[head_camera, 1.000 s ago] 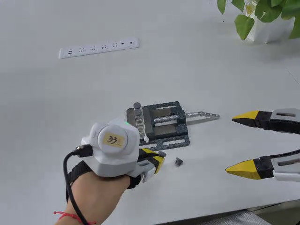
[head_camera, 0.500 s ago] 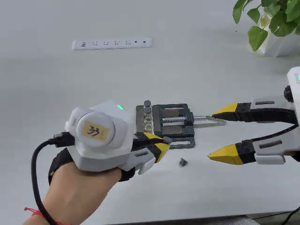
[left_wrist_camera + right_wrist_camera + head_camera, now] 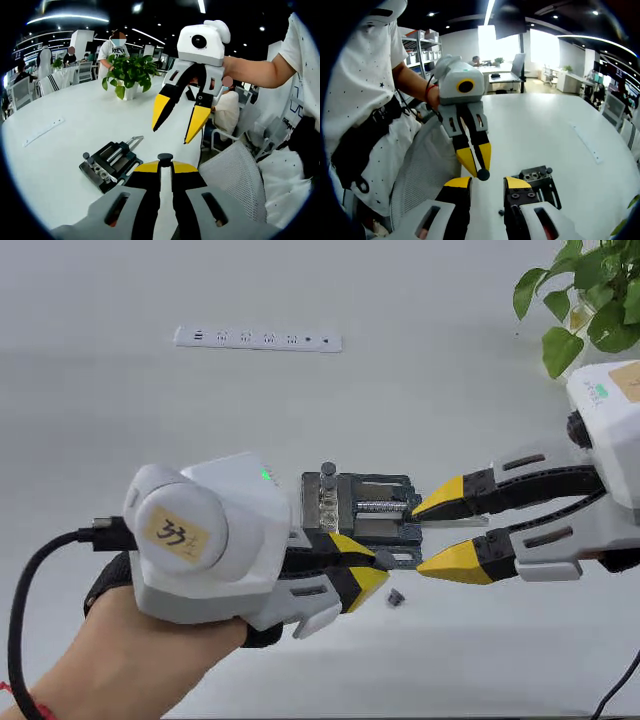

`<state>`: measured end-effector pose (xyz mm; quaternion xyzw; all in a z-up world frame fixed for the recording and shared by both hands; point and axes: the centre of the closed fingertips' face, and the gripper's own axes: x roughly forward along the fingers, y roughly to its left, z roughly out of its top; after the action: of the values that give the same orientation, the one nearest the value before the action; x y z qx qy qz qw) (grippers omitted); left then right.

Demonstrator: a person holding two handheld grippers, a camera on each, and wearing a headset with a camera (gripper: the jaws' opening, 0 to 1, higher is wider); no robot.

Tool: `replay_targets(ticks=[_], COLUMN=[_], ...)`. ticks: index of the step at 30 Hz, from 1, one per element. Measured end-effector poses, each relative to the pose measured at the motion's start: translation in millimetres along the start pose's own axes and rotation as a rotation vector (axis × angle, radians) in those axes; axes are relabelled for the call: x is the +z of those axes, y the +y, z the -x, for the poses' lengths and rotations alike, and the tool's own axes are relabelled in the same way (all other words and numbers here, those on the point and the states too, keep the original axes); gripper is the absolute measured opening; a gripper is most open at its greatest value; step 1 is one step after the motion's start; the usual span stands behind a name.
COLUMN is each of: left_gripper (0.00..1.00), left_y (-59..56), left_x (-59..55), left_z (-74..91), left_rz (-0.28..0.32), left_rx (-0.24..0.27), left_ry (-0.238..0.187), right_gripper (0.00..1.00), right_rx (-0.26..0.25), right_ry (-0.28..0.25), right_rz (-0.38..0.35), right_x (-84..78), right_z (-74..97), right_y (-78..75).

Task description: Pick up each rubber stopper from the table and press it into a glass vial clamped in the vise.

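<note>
Head view: left gripper [image 3: 380,568] pinches a stopper [image 3: 383,558] just beside the vise [image 3: 375,528], while the right gripper [image 3: 418,540] gapes close by. Left gripper view: the stopper sits right at the tips and could pop loose. Right gripper view: a spare stopper [image 3: 501,212] lies on the table [image 3: 560,140]; the two sets of tips could collide.

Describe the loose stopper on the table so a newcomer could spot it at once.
Find the dark vise on the white table. Just in front of its near edge lies the loose stopper, small and dark. Unlike the seated stopper atop a vial and the held stopper in the left gripper, it rests alone on bare tabletop.
</note>
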<state>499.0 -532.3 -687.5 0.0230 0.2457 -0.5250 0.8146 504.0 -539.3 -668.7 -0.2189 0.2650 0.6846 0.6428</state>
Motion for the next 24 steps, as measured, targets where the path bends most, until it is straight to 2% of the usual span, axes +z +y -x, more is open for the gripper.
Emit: replay_targets(ticks=[3, 4, 9, 15, 24], left_gripper=[0.04, 0.04, 0.04, 0.04, 0.04], left_y=[-3.3, -7.8, -15.5, -23.9, -26.7], left_x=[1.1, 3.3, 8.0, 11.5, 10.2], left_z=[1.9, 2.1, 2.1, 1.9, 3.1], left_rz=[-0.009, -0.011, -0.031, -0.039, -0.052], left_rx=[-0.026, -0.045, -0.065, -0.093, -0.106], left_ry=[-0.001, -0.004, -0.001, -0.005, 0.007], right_gripper=[0.19, 0.18, 0.14, 0.09, 0.08], right_rx=[0.034, 0.055, 0.104, 0.138, 0.169], right_ry=[0.023, 0.031, 0.061, 0.084, 0.103], right_rz=[0.021, 0.026, 0.048, 0.059, 0.065], right_x=[4.3, 5.0, 5.4, 5.7, 4.0], right_z=[-3.0, -4.1, -8.2, -10.7, -12.6], right_y=[7.3, 10.9, 19.8, 25.1, 29.6])
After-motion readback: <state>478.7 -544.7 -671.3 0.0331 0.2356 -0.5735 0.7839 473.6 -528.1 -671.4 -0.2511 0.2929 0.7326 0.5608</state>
